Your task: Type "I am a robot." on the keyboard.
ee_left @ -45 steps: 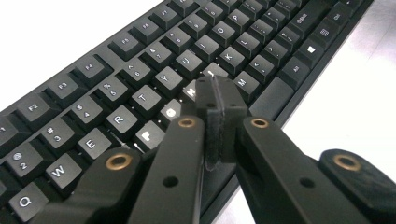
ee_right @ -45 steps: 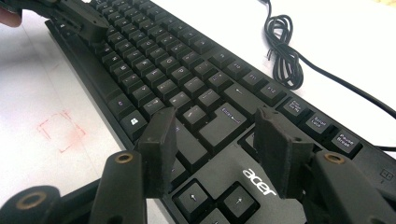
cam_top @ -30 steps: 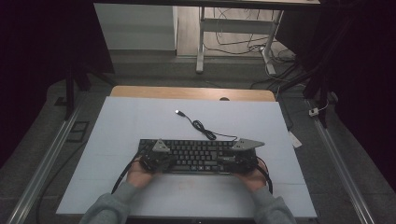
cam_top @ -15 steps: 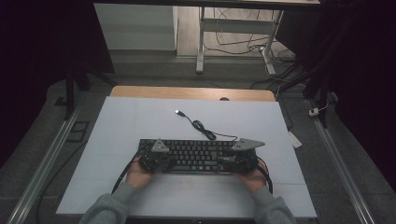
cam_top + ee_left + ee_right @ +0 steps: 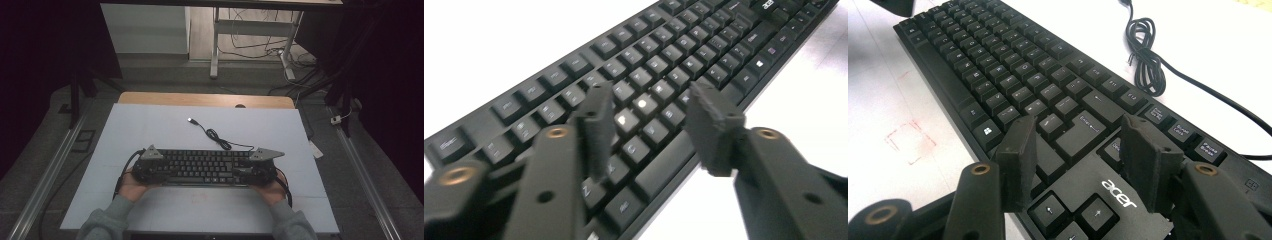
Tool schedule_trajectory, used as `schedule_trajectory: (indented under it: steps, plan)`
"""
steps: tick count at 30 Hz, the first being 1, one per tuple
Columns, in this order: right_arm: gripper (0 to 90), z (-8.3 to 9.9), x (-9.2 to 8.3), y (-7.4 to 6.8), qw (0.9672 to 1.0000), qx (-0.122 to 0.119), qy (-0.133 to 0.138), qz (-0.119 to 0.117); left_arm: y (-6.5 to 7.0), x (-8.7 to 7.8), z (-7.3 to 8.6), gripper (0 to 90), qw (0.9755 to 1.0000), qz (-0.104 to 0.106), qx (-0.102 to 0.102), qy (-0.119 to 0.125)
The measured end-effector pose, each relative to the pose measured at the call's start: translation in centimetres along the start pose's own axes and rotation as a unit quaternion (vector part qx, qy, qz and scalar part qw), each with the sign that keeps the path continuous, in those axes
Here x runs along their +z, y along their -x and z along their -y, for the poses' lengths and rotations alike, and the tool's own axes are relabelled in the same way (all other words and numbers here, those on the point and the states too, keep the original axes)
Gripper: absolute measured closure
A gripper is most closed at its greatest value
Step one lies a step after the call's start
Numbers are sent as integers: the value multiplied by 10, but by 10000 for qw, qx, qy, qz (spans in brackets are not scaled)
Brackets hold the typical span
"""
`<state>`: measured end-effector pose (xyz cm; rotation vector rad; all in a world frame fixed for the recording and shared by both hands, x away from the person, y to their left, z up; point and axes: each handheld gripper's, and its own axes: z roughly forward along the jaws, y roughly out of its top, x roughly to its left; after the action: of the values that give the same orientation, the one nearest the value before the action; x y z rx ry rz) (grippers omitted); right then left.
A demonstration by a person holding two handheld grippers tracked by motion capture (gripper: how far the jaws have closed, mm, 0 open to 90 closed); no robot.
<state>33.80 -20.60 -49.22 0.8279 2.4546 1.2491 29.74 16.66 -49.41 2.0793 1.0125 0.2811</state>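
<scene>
Here, left to right across the table:
Left hand (image 5: 131, 186): comes in from the near edge in a grey sleeve and carries the left gripper (image 5: 150, 165) at the left end of the keyboard (image 5: 202, 167).
Left gripper jaws: they have just been opening and now stand well apart. In the left gripper view the keyboard's letter keys and long bottom-row bar show through the gap, with no pad pressing on the case. One jaw hangs over the keys, the other over the near edge and the white table (image 5: 160, 127).
Keyboard: black and flat on the table, lying between the two grippers and running straight from one to the other.
Cable (image 5: 215, 135): runs off the far side of the keyboard, beyond both grippers, bunches into a small coil and ends in a plug (image 5: 190, 120) lying loose on the table.
Right gripper (image 5: 257, 167): over the right end of the keyboard, jaws wide. In the right gripper view one jaw stands over the near edge by the arrow keys, the other over the key block by the printed logo. Whether the pads touch the case I cannot tell.
Right hand (image 5: 270, 189): behind its gripper, at the near right corner of the keyboard.
Red mark (image 5: 910, 141): a faint square outline on the table, just beside the right gripper, on the near side of the keyboard.
</scene>
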Motion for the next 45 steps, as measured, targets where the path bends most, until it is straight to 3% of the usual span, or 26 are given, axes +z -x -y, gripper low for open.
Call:
schedule_trajectory:
  steps: [9, 20, 34, 39, 45]
  plan:
    - [492, 0, 0, 1, 10000, 18, 4, 2, -8, -15, 16, 392, 9998, -72, -150, 60]
    - [492, 0, 0, 1, 10000, 24, 45, 3, -17, -31, 33, 368, 9993, -138, -323, 106]
    - [492, -3, -1, 0, 10000, -19, 65, 23, -18, -29, 34, 364, 9995, -129, -289, 53]
    - [494, -12, 3, -1, 9996, 49, 264, -124, -17, -28, 33, 357, 9995, -141, -270, 10]
    - [501, -27, 14, -8, 9992, -19, 293, -283, -17, -25, 33, 351, 9995, -142, -279, -20]
